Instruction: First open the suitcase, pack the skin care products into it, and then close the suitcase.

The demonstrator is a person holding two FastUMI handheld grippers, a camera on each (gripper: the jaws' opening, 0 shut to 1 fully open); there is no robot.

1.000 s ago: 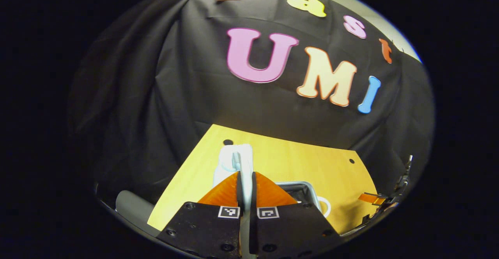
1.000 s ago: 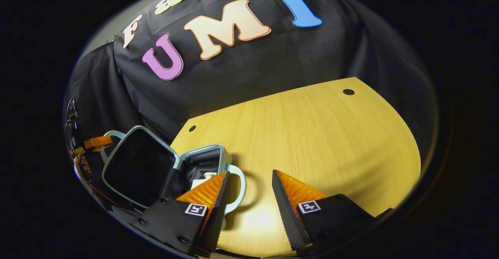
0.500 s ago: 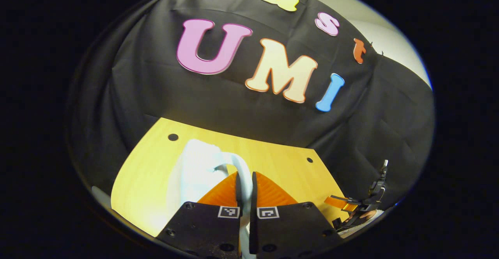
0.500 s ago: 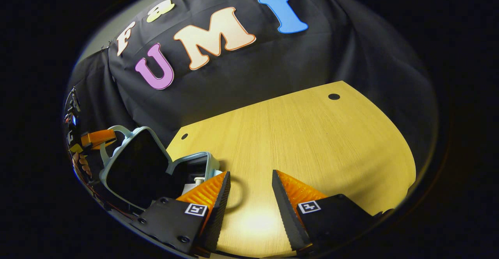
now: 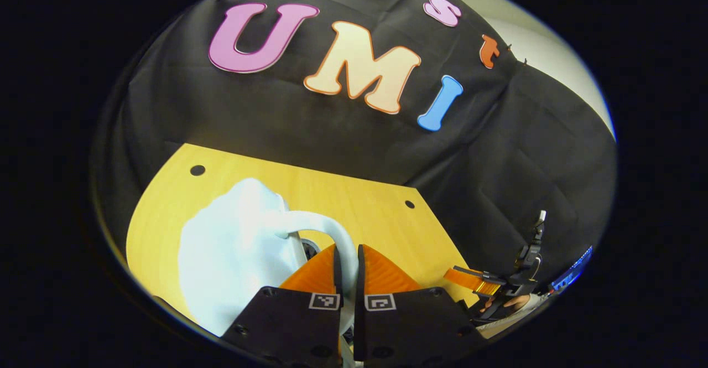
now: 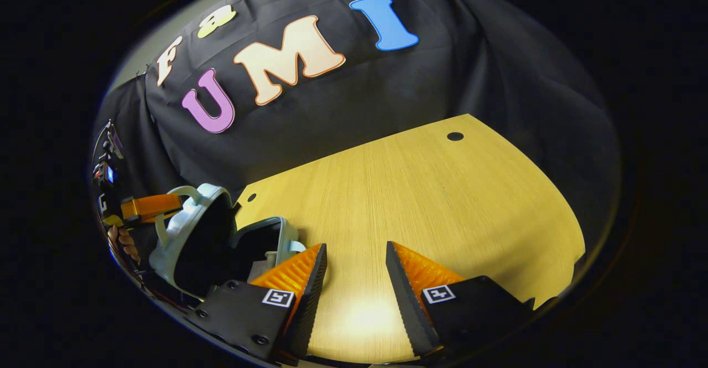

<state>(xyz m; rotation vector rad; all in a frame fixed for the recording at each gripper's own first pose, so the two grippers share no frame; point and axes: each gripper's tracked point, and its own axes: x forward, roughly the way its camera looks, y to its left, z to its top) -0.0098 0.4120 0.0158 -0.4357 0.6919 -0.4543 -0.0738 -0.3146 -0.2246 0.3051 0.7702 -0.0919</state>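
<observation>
Left gripper view: the left gripper (image 5: pixel 347 260) is clamping both fingers on the pale handle (image 5: pixel 326 228) of the suitcase lid (image 5: pixel 232 246), which is standing partly raised over the suitcase base (image 6: pixel 268 240) near the desk's (image 6: pixel 431 202) left edge. Right gripper view: the right gripper (image 6: pixel 355 271) is hovering with jaws spread over bare desk, just beside the suitcase.

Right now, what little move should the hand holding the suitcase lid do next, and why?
Probably keep swinging the lid down onto the suitcase base. The left gripper is shut on the lid's handle, the lid is tilted partway over, and a gap is left. The right gripper waits open over the table.
</observation>
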